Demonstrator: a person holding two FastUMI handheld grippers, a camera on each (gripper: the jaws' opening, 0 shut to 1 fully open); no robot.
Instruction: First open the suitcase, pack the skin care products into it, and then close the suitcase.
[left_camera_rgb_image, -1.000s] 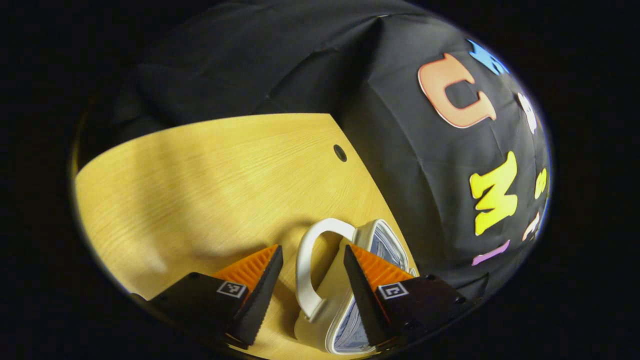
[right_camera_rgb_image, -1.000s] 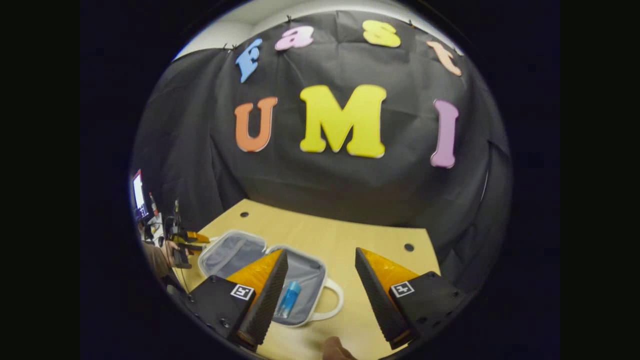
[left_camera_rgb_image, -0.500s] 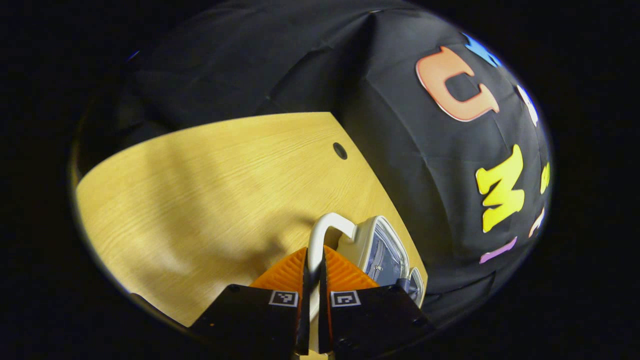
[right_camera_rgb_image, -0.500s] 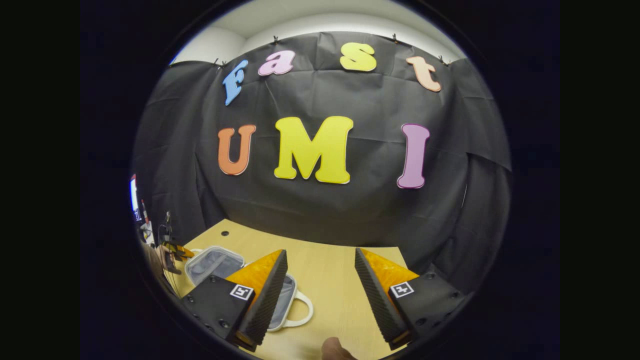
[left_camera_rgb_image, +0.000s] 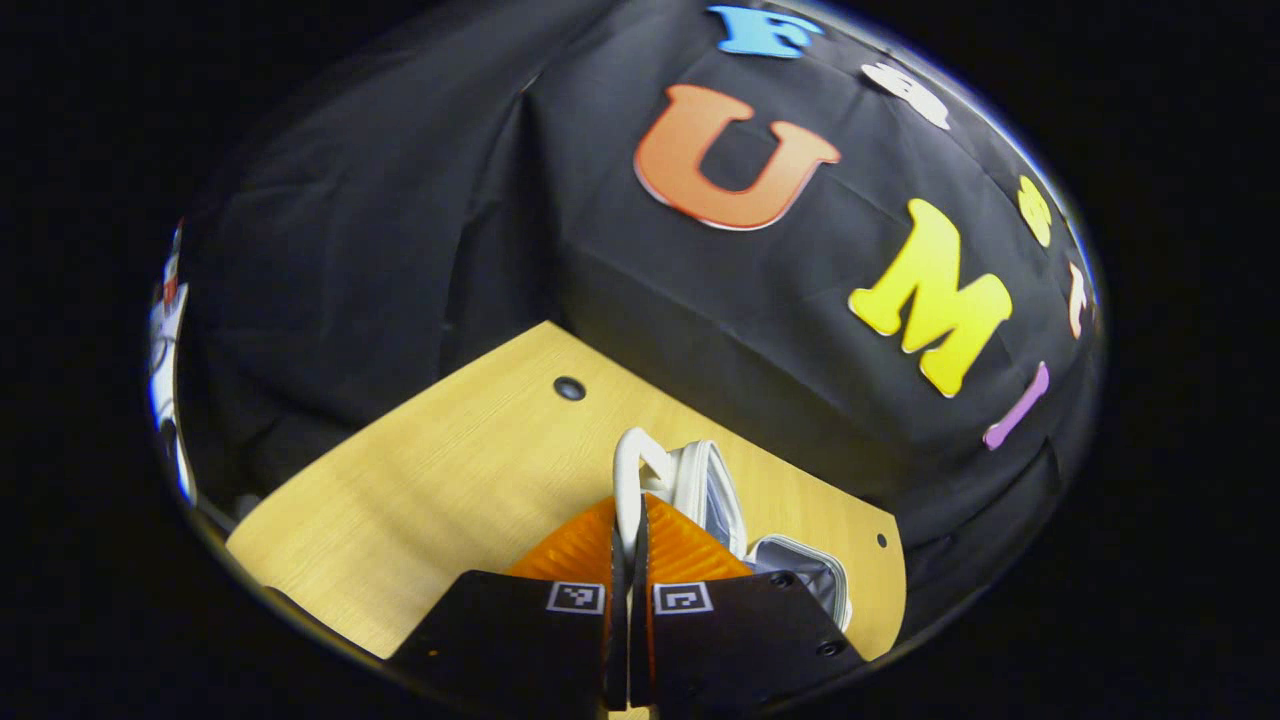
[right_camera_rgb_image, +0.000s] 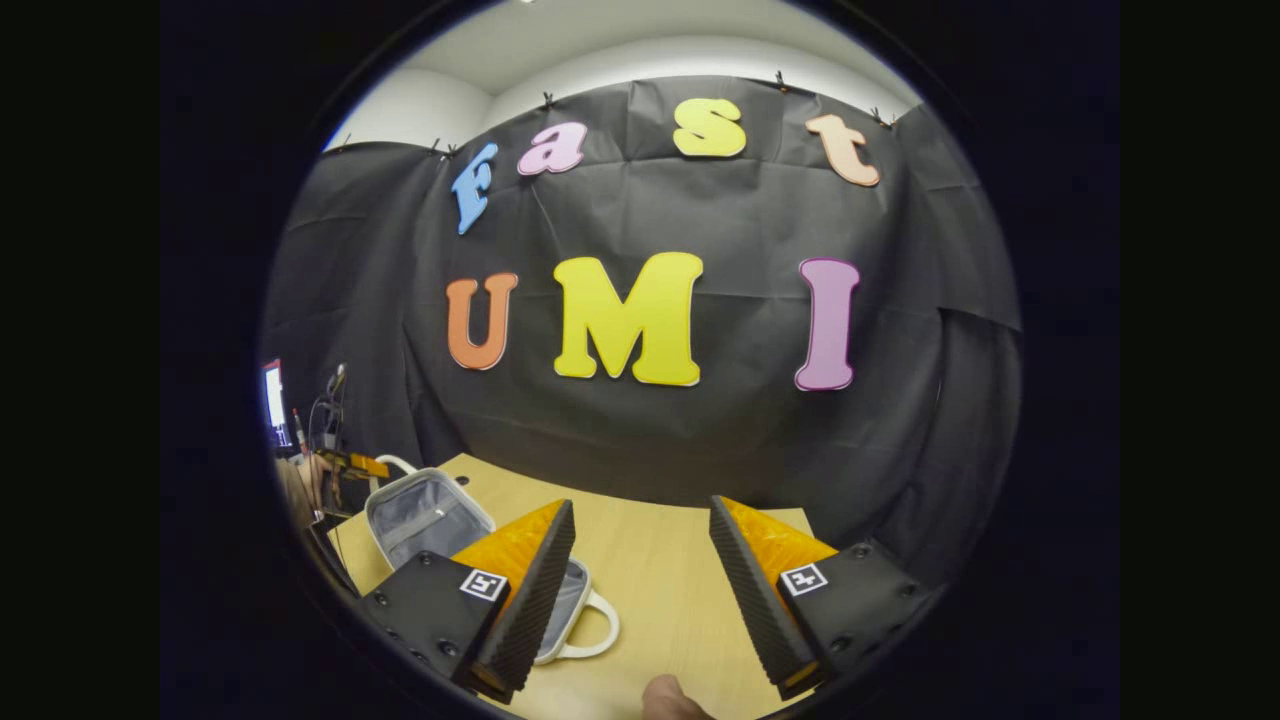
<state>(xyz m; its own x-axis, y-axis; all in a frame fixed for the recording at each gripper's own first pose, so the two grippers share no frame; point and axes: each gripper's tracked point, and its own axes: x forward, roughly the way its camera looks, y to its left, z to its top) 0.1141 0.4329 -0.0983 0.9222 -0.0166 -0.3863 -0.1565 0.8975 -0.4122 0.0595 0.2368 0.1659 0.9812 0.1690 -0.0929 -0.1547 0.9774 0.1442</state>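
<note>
Both fingers of left tool (left_camera_rgb_image: 628, 520) pinch suitcase handle (left_camera_rgb_image: 628, 470); right tool (right_camera_rgb_image: 640, 560) spread.

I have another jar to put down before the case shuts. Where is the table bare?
Bare wood lies on the table between the suitcase and the right gripper, up to the black cloth. Crowded: the suitcase's corner, where the left gripper lifts the lid by its handle.

Dim booth, overhead light, soft shadows on wooden table (left_camera_rgb_image: 430, 500), strong fisheye bending at edges
</note>
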